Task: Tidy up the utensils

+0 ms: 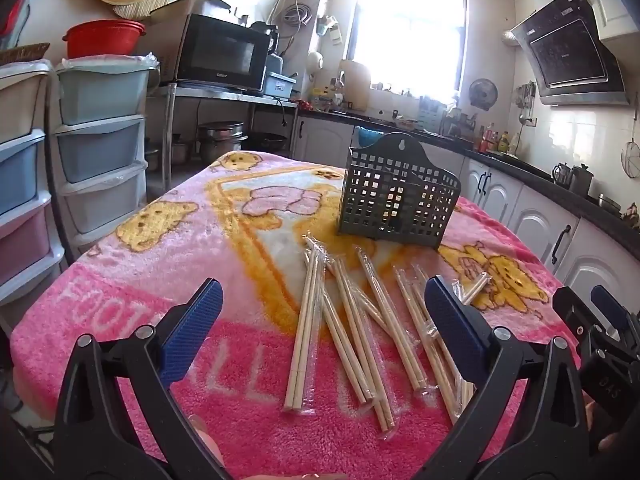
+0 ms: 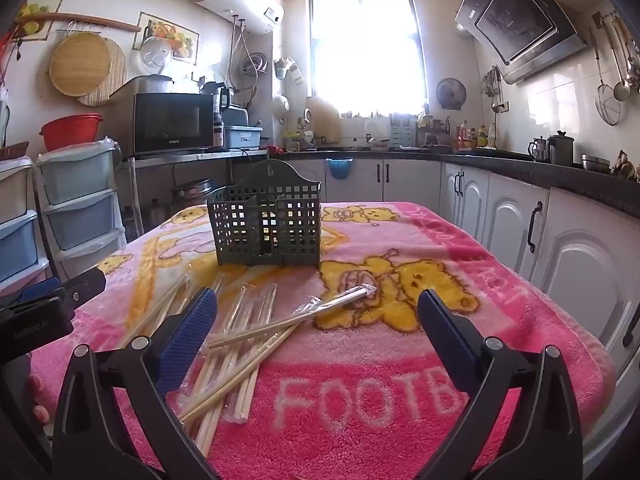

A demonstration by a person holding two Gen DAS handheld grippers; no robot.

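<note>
Tabletop [image 1: 120, 240], covered by a pink bear-print blanket [image 2: 400, 380]. Dark perforated utensil caddy [image 1: 396, 204], upright at 12 o'clock of centre; through the holes it looks empty, though that is not certain. Wrapped wooden chopsticks [image 1: 344, 328], several pairs loose in a heap at 6 o'clock of the caddy, none yet stowed. Left gripper [image 1: 324, 320] and right gripper [image 2: 318, 324]: fingers spread wide, pinching nothing. Judgement: sorting not begun; every pair remains.
</note>
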